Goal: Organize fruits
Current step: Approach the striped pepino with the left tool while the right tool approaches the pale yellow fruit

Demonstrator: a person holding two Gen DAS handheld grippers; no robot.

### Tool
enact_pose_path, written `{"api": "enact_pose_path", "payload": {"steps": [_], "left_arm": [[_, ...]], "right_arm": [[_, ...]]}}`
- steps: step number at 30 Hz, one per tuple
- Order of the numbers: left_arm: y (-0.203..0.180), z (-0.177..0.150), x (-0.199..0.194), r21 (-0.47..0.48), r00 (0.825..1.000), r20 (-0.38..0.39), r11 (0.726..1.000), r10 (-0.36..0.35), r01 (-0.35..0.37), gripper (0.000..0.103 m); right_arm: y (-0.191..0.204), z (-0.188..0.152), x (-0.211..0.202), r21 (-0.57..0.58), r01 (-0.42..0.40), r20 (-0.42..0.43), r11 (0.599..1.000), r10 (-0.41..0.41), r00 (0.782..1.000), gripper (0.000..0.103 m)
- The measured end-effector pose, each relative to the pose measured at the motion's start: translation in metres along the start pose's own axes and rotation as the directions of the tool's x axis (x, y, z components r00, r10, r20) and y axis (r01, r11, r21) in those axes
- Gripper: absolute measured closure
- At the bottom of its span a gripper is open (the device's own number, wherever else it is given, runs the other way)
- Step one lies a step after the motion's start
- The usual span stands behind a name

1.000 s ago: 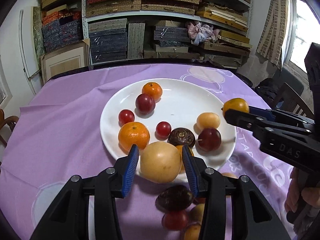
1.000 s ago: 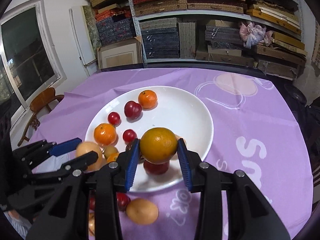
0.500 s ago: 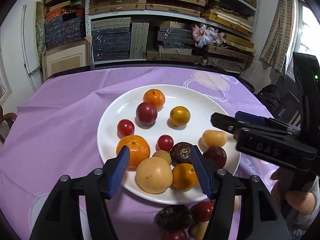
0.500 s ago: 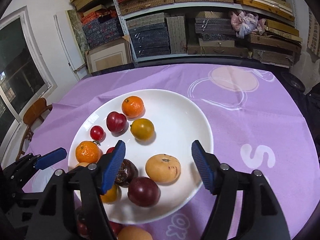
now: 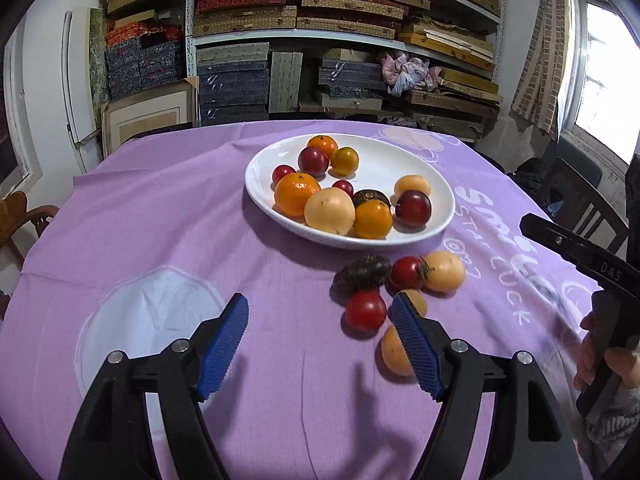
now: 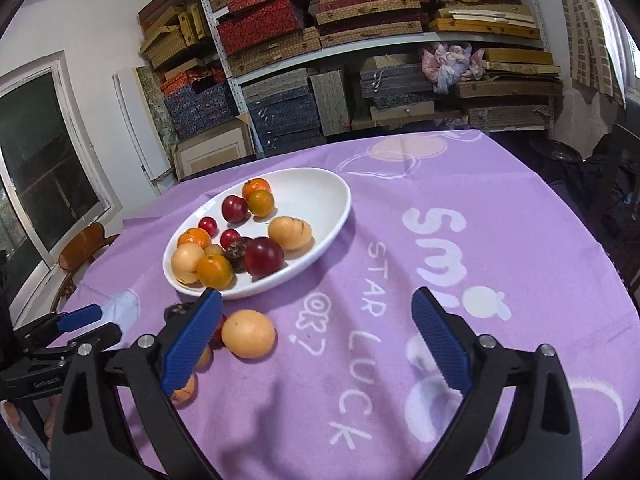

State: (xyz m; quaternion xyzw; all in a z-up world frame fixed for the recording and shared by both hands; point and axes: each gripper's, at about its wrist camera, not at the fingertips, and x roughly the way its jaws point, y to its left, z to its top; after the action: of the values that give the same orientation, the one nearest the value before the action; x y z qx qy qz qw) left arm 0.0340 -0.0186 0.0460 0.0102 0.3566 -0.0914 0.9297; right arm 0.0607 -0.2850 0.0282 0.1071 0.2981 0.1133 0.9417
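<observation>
Fruit fills the plate (image 5: 440,216), and a loose cluster (image 5: 376,280) sits on the purple cloth (image 5: 160,240) just beside its near rim. Left gripper (image 5: 320,328) has just been opening, jaws wide, nothing between them, cluster just ahead by its right finger. Right gripper (image 6: 316,332) has just spread wide too, empty, over bare cloth, a pale fruit (image 6: 248,334) beside its left finger. Both angle downward.
</observation>
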Motion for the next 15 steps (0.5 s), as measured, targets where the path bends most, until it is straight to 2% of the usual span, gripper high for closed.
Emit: {"api": "enact_pose_path", "payload": {"steps": [1, 2, 7, 12, 15], "left_arm": [[-0.002, -0.006, -0.004, 0.003, 1.0, 0.01, 1.0, -0.001, 0.001, 0.015], [-0.004, -0.011, -0.007, 0.005, 1.0, 0.026, 1.0, 0.001, -0.001, 0.014], [-0.03, -0.017, -0.009, 0.078, 0.998, 0.062, 0.996, 0.03, -0.035, 0.011], [-0.056, -0.02, 0.007, 0.17, 0.996, 0.031, 0.981, 0.084, -0.088, 0.011], [-0.062, -0.021, 0.018, 0.194, 0.993, 0.022, 0.974, 0.116, -0.118, 0.011]], "right_arm": [[-0.002, -0.001, -0.001, -0.002, 0.0, -0.003, 1.0, 0.0, 1.0, 0.009], [-0.005, -0.001, -0.003, 0.003, -0.003, 0.004, 1.0, 0.003, 1.0, 0.008], [-0.024, 0.004, 0.0, 0.068, 0.025, 0.015, 0.997, -0.026, 1.0, 0.007], [-0.036, 0.005, 0.004, 0.125, 0.024, -0.005, 0.992, -0.023, 1.0, 0.006], [-0.036, 0.005, 0.005, 0.128, 0.021, -0.012, 0.992, -0.02, 1.0, 0.006]]}}
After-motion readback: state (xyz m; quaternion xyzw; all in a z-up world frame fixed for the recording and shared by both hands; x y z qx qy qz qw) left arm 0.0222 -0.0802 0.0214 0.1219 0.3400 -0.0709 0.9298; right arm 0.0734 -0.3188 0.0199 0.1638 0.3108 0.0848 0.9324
